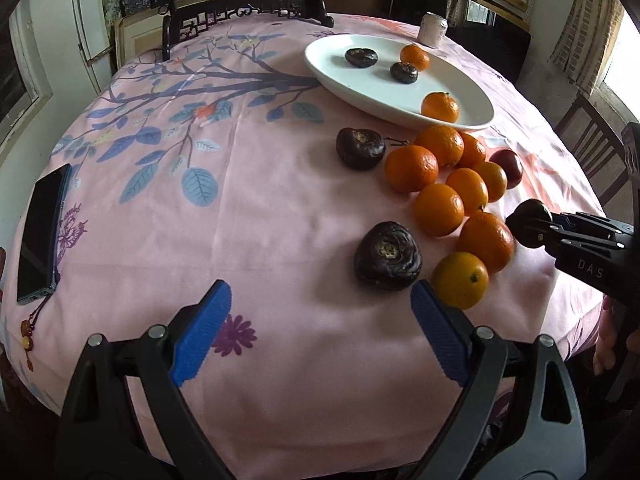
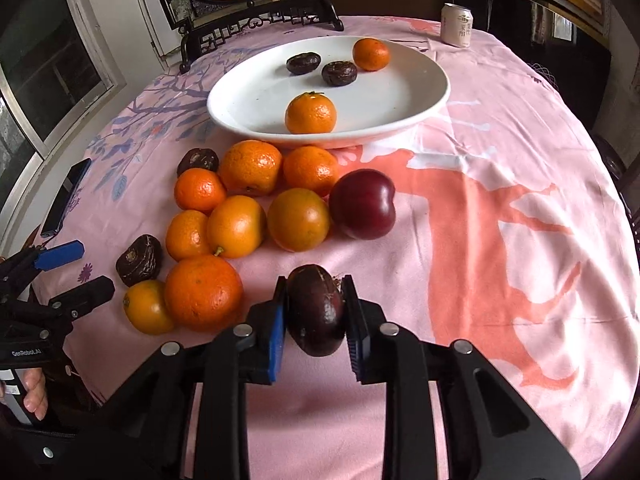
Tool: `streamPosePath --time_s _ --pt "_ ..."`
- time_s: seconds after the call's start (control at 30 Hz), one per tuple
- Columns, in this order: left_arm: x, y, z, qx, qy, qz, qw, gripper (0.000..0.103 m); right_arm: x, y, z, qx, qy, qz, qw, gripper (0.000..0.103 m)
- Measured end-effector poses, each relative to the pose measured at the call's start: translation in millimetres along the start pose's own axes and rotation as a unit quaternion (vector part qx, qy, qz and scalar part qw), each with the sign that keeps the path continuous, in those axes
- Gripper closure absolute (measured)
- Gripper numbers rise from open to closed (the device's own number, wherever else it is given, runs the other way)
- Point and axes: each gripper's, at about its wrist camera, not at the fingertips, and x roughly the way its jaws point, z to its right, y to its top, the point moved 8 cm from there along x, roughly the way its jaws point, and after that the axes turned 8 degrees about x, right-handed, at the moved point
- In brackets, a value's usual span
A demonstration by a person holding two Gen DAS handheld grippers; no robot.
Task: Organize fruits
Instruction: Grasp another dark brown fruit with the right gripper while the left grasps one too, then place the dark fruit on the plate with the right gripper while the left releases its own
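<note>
A white oval plate (image 2: 404,114) holds two oranges and two dark water chestnuts; it also shows in the left wrist view (image 1: 360,92). Several oranges (image 2: 236,226) lie in a cluster in front of it, with a red apple (image 2: 363,204) at the cluster's right. My right gripper (image 2: 316,316) is shut on a dark chestnut (image 2: 316,310), just above the cloth near the cluster; it shows at the right in the left wrist view (image 1: 528,224). My left gripper (image 1: 320,328) is open and empty, just short of a loose chestnut (image 1: 387,256). Another chestnut (image 1: 359,148) lies near the plate.
The round table (image 2: 500,160) has a pink printed cloth. A phone (image 1: 42,232) lies at the left edge. A drink can (image 2: 457,25) stands behind the plate. A dark carved stand (image 2: 256,20) with a round picture is at the far edge. Chairs surround the table.
</note>
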Motion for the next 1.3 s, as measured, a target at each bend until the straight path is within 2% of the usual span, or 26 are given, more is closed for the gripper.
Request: streamPosePath --time_s 0.1,0.2,0.23,0.27,0.33,0.5,0.73,0.97,1.13,1.23,1.3 --pt "12 1 11 0.009 -0.013 -0.011 0.9998 0.01 -7 -3 7 0.009 -0.004 0.005 1.0 0.076" --pt "25 6 15 0.006 -0.005 -0.005 1.0 0.012 -11 -4 9 0.012 -0.002 0.009 1.0 0.076" --pt "25 9 17 0.006 -0.008 0.003 0.9999 0.022 -12 -4 9 0.012 -0.002 0.01 1.0 0.076" --pt "26 12 21 0.008 -0.016 0.005 0.9998 0.04 -13 -5 9 0.013 -0.001 0.011 1.0 0.076" --pt "27 16 32 0.028 -0.022 0.007 0.9994 0.062 -13 -4 10 0.017 0.001 0.013 1.0 0.076" --pt "23 18 36 0.026 -0.036 0.007 0.999 0.062 -19 -2 10 0.02 0.008 0.02 1.0 0.076" --pt "15 22 28 0.018 -0.023 0.011 0.9995 0.062 -23 0 12 0.023 0.01 0.025 0.999 0.076" --pt "4 45 21 0.019 -0.031 0.023 0.9991 0.062 -27 7 9 0.018 0.014 0.03 0.999 0.076" --pt "-3 89 17 0.029 -0.041 0.035 0.9981 0.062 -28 35 -3 -0.011 0.014 0.041 0.999 0.076" --pt "3 132 12 0.041 -0.019 0.045 0.998 0.062 -21 73 -10 -0.033 0.016 0.048 0.998 0.076" --pt "15 163 9 0.04 -0.018 0.042 0.9982 0.062 -14 105 -13 -0.04 0.021 0.053 0.998 0.076"
